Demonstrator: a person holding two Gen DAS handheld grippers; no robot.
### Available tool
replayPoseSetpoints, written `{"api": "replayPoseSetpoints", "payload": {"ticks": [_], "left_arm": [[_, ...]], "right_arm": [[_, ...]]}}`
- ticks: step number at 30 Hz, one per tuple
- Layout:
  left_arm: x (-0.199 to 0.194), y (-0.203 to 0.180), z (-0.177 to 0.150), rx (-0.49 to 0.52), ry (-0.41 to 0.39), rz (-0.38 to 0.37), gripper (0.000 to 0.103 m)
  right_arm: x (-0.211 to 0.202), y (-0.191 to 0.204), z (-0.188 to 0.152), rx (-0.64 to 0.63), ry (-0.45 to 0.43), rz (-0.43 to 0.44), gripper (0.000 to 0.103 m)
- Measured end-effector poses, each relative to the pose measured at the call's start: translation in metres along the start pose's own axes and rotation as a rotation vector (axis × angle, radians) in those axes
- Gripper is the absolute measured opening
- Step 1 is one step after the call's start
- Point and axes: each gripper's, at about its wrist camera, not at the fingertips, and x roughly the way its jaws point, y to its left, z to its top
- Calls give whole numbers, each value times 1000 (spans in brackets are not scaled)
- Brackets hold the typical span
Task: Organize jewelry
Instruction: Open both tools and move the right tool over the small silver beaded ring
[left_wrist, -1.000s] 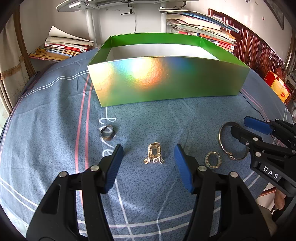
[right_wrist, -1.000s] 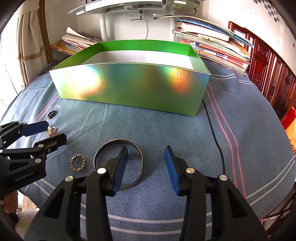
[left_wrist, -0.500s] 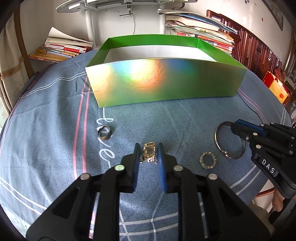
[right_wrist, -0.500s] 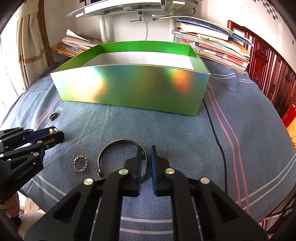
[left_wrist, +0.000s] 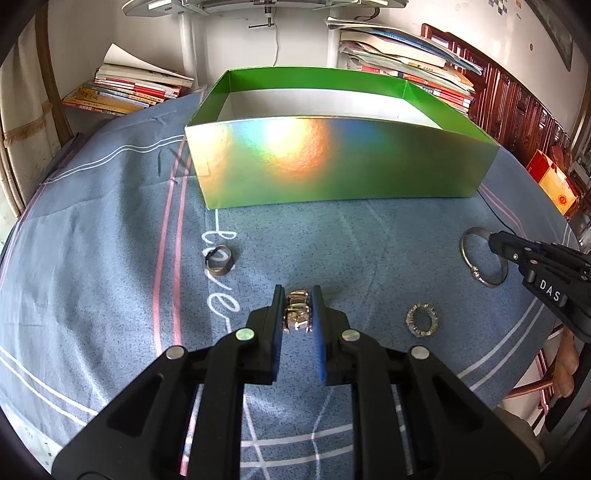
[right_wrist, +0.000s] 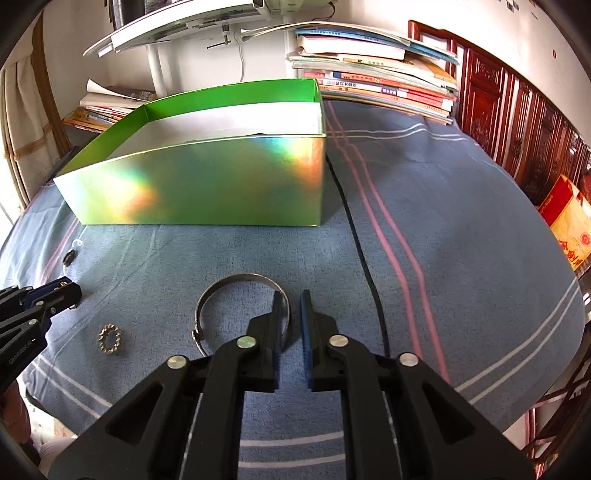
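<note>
Blue striped cloth (left_wrist: 110, 229) covers the table. On it, the left gripper (left_wrist: 297, 297) pinches a gold charm (left_wrist: 296, 312). The right gripper (right_wrist: 291, 301), whose jaws have just been opening slightly, is nearly closed around the rim of a silver bangle (right_wrist: 221, 286). A toothed ring (left_wrist: 422, 319) and a dark band (left_wrist: 219, 260) lie nearby, the green box (left_wrist: 332, 162) beyond.

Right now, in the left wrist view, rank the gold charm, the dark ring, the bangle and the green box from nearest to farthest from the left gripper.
1. Gold charm: between the left gripper's pads.
2. Dark ring: left, on the cloth.
3. Bangle: far right, at the right gripper.
4. Green box: behind everything.
</note>
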Motion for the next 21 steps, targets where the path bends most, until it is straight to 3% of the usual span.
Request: {"api": "replayPoseSetpoints", "payload": {"ticks": [3,5,8,17,21], "left_arm": [[-4,5,-2,-18,8,-8,21],[-6,7,-3,-21,7,-6,25],[-9,5,-5,-18,-1,-7,36],[-9,-1,-8,9,6,-17,42],[-8,-2,-9,12,8,-17,44]], "right_arm": [[-12,0,-2,-36,-19,32,38],[-18,5,-3,-62,-36,41,43],[-19,11,-4,-81,-30,73,60],[-4,26,-9,-107,34,81,61],[-8,35,-11,-123,64,157,61]]}}
